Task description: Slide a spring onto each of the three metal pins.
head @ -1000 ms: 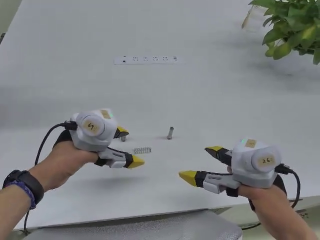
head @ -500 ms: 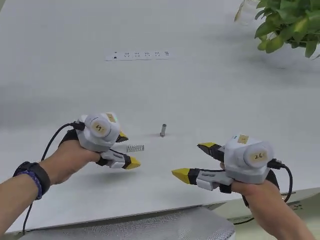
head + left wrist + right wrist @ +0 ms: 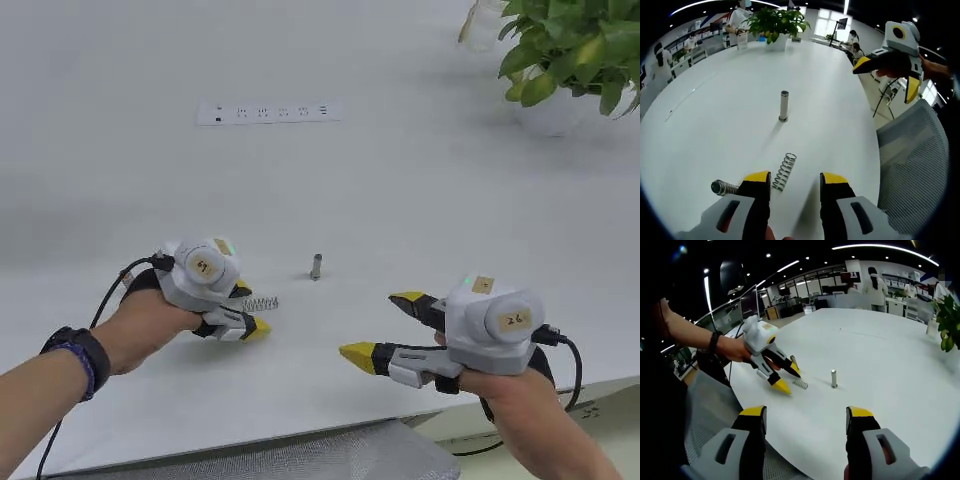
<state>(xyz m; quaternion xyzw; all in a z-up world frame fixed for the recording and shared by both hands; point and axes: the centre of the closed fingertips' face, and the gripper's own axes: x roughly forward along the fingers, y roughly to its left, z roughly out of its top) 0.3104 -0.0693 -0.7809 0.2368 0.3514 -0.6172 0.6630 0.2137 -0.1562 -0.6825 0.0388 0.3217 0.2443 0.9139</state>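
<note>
Item 1. The spring [image 3: 259, 303] lies flat on the desk [image 3: 420, 200], loose and on no pin. It is near the upright metal pin [image 3: 316, 266], on the person's side of it and a little to the left.

Item 2. The upright metal pin stands on its end, bare, well in from the desk's near edge.

Item 3. In the left gripper view a second metal piece [image 3: 722, 187] lies on its side, nearer the person than the upright pin and just beside the left jaw. Coils seem to show on it, but I cannot tell whether it carries a spring.

Item 4. The left hand-held gripper [image 3: 250, 310] is low over the desk and points toward the upright pin. Its jaws stand moderately apart, and the spring lies just ahead of the gap between their yellow tips. No contact with the spring is visible, and the jaws hold nothing.

Item 5. The right hand-held gripper [image 3: 380, 325] is to the right of the upright pin and nearer the person, well apart from it. Its jaws are spread wide and hold nothing.

Item 6. Beyond the upright pin, a white power strip [image 3: 268, 112] lies flat on the desk. A potted plant [image 3: 570, 45] stands far beyond the pin to the right. A grey mesh chair [image 3: 300, 455] sits at the desk's near edge.
</note>
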